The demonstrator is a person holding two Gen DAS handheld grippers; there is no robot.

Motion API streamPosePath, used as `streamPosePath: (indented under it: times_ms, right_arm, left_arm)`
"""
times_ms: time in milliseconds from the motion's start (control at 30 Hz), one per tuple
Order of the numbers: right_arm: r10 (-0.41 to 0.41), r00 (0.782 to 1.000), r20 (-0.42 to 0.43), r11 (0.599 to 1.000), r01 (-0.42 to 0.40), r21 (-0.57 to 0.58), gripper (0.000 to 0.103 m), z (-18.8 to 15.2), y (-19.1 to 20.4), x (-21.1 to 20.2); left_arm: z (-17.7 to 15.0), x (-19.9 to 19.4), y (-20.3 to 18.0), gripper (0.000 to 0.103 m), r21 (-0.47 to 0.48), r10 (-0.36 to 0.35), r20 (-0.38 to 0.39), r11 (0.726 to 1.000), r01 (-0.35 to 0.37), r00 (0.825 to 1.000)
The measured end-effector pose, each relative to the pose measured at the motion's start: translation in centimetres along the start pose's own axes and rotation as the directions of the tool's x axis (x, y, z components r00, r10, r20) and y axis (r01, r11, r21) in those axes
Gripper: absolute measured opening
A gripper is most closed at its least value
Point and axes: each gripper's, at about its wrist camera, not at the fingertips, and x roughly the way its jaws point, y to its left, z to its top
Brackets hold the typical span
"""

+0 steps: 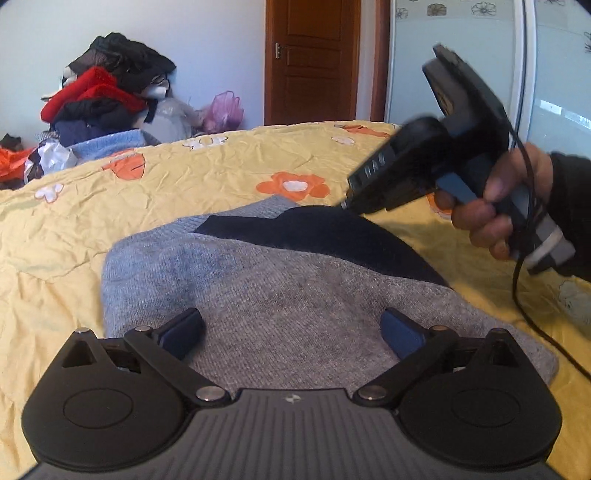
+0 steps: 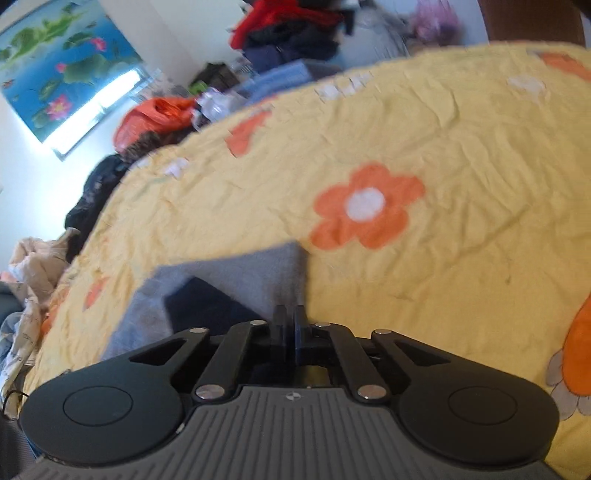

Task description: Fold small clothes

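A grey knitted garment [image 1: 295, 295] [image 2: 240, 269] lies folded on the yellow flowered bedsheet [image 1: 184, 184] [image 2: 443, 155]. A dark navy part [image 1: 332, 236] [image 2: 199, 306] of it lies across its far side. My left gripper [image 1: 291, 317] hovers over the near grey half, open wide with nothing between its fingers. A hand [image 1: 487, 214] holds my right gripper [image 1: 347, 205] [image 2: 290, 314], which is shut. Its tips sit at the far right edge of the navy part. Whether any cloth is pinched there is hidden.
A heap of clothes [image 1: 107, 96] [image 2: 288, 26] is piled beyond the bed's far left edge. A brown door [image 1: 312, 62] and a pale wardrobe front [image 1: 413, 74] stand behind the bed. A black cable [image 1: 517, 280] hangs from the right gripper. More crumpled cloth [image 2: 33, 266] lies off the bed's left side.
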Motion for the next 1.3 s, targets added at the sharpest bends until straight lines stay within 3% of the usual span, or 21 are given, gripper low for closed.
streamPosePath:
  times_ms: [67, 167, 233, 267, 300, 333, 433, 533, 633, 667, 767, 1033, 1167, 1300]
  right_arm:
    - [-0.001, 1.0, 0.023, 1.0, 0.001, -0.005, 0.01, -0.5, 0.3, -0.4]
    - [0.032, 0.983, 0.181, 0.997, -0.044, 0.06, 0.022, -0.4, 0.8, -3.3]
    - [0.068, 0.969, 0.236, 0.997, -0.076, 0.025, 0.036, 0.0, 2.2, -4.5]
    - [0.086, 0.971, 0.221, 0.996, -0.086, -0.012, 0.058, 0.2, 3.3, -4.4]
    - [0.084, 0.977, 0.198, 0.995, -0.072, -0.067, 0.074, 0.2, 4.6, -4.0]
    - [0.058, 0.98, 0.19, 0.99, -0.031, -0.14, 0.075, 0.0, 5.9, -3.5]
    - [-0.059, 0.983, 0.171, 0.942, 0.112, -0.317, 0.073, -0.4, 8.4, -1.2]
    - [-0.111, 0.992, 0.052, 0.94, 0.121, -0.318, 0.069, 0.0, 7.8, 1.5]
    - [-0.077, 0.997, -0.008, 0.957, 0.072, -0.281, 0.046, -0.2, 6.7, 2.4]
    - [-0.063, 0.998, -0.016, 0.959, 0.056, -0.279, 0.029, -0.1, 6.6, 2.2]
    - [-0.03, 0.999, -0.03, 0.963, 0.02, -0.269, 0.019, 0.2, 6.3, 1.5]
    - [-0.041, 0.999, 0.018, 0.975, 0.044, -0.218, 0.016, 0.5, 5.3, 2.4]
    - [0.071, 0.995, 0.067, 0.996, -0.067, -0.059, 0.027, 0.5, 3.2, 0.3]
    - [0.157, 0.983, 0.098, 0.975, -0.17, 0.14, 0.031, 0.6, -0.3, -2.3]
  left_arm:
    - [0.0, -0.1, 0.3, 0.103, -0.022, -0.009, 0.003, 1.0, 0.009, 1.0]
    - [0.1, 0.0, 0.1, 0.103, -0.014, 0.0, 0.001, 1.0, 0.0, 1.0]
    - [0.1, 0.0, 0.1, 0.103, -0.013, 0.003, -0.002, 1.0, -0.003, 1.0]
    - [0.1, -0.1, 0.0, 0.103, -0.012, 0.004, -0.002, 1.0, -0.004, 1.0]
    - [0.1, -0.1, 0.0, 0.103, -0.013, 0.003, -0.002, 1.0, -0.003, 1.0]
    - [0.1, -0.2, -0.1, 0.103, -0.013, 0.003, -0.002, 1.0, -0.003, 1.0]
    - [0.1, -0.3, -0.1, 0.103, -0.012, 0.005, 0.001, 1.0, -0.005, 1.0]
    - [0.1, -0.2, -0.1, 0.103, -0.012, 0.004, 0.001, 1.0, -0.004, 1.0]
    - [0.2, -0.2, -0.1, 0.103, -0.013, 0.003, 0.001, 1.0, -0.003, 1.0]
    - [0.1, -0.2, -0.1, 0.103, -0.012, 0.004, 0.001, 1.0, -0.004, 1.0]
    - [0.2, 0.0, 0.0, 0.103, -0.011, 0.001, 0.003, 1.0, -0.001, 1.0]
    - [0.3, 0.2, 0.2, 0.103, -0.022, 0.005, 0.005, 1.0, -0.004, 1.0]
    - [0.1, -0.2, 0.3, 0.103, -0.029, -0.004, 0.018, 1.0, 0.004, 1.0]
    - [0.1, 0.1, 0.1, 0.103, -0.027, 0.001, 0.016, 1.0, -0.001, 1.0]
